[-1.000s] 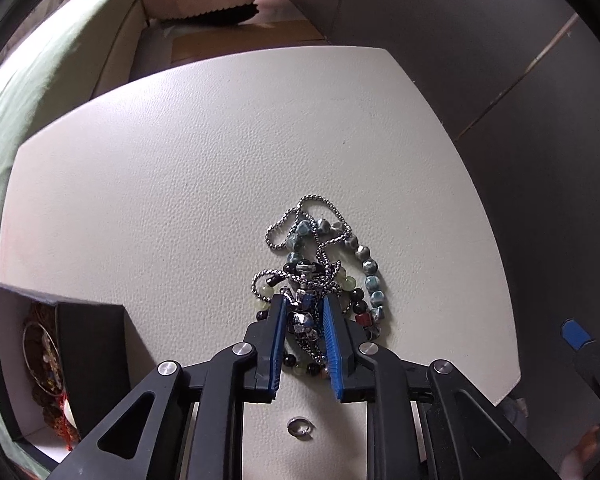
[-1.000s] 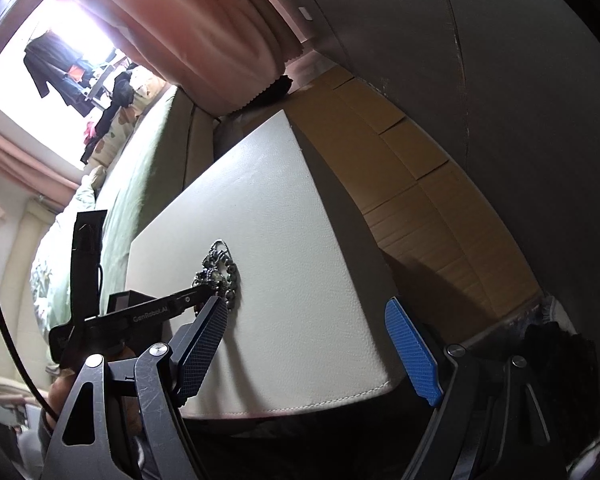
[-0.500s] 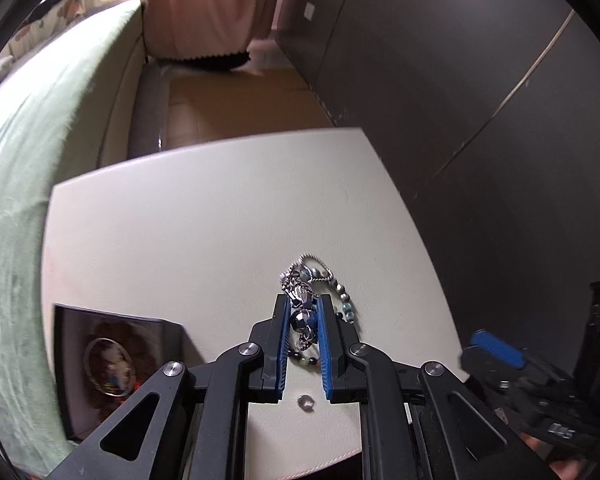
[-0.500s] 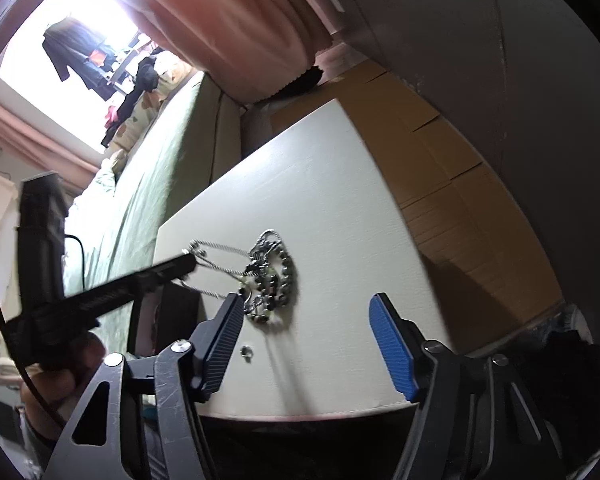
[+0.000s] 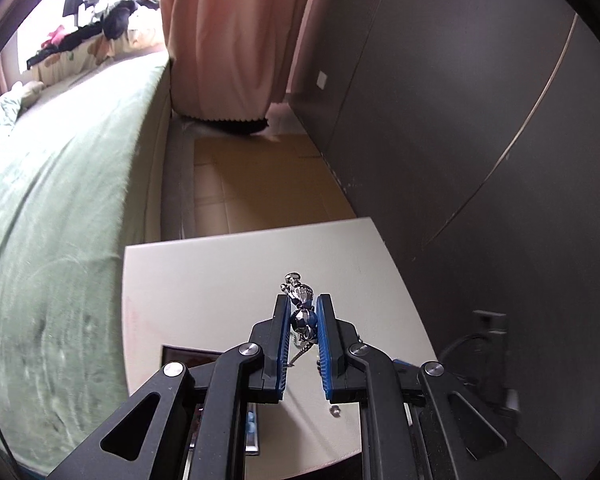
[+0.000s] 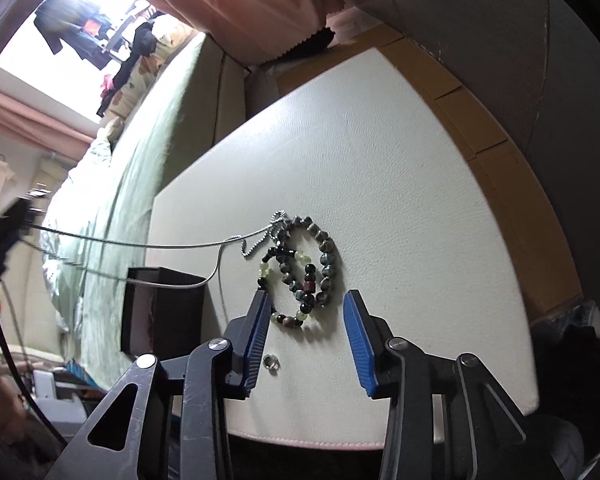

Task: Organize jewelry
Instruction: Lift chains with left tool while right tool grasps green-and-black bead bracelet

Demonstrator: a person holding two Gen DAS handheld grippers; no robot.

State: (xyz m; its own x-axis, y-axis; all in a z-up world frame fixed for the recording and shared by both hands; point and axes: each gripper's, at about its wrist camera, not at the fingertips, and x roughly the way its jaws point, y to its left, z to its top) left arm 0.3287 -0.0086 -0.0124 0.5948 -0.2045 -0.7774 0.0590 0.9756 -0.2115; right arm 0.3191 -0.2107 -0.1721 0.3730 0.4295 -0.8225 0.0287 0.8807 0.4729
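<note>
My left gripper [image 5: 303, 304] is shut on the silver pendant [image 5: 302, 318] of a chain necklace and holds it high above the white table [image 5: 204, 280]. In the right wrist view the silver chain [image 6: 172, 245] stretches taut from the left down to the bead pile. Two beaded bracelets [image 6: 306, 270] lie on the table [image 6: 380, 168], one dark green, one pale green and black. My right gripper [image 6: 305, 306] is open, its fingers on either side of the bracelets' near end. A small silver ring [image 6: 271, 363] lies close to its left finger.
A black jewelry box [image 6: 162, 312] stands open at the table's left edge; it also shows in the left wrist view [image 5: 196, 360]. The ring shows there too [image 5: 334, 411]. A green bed [image 5: 60, 216] lies left of the table, a dark wall [image 5: 480, 120] to the right.
My left gripper has risen high with the pendant, pulling the chain out of the pile. My right gripper has moved in over the bracelets.
</note>
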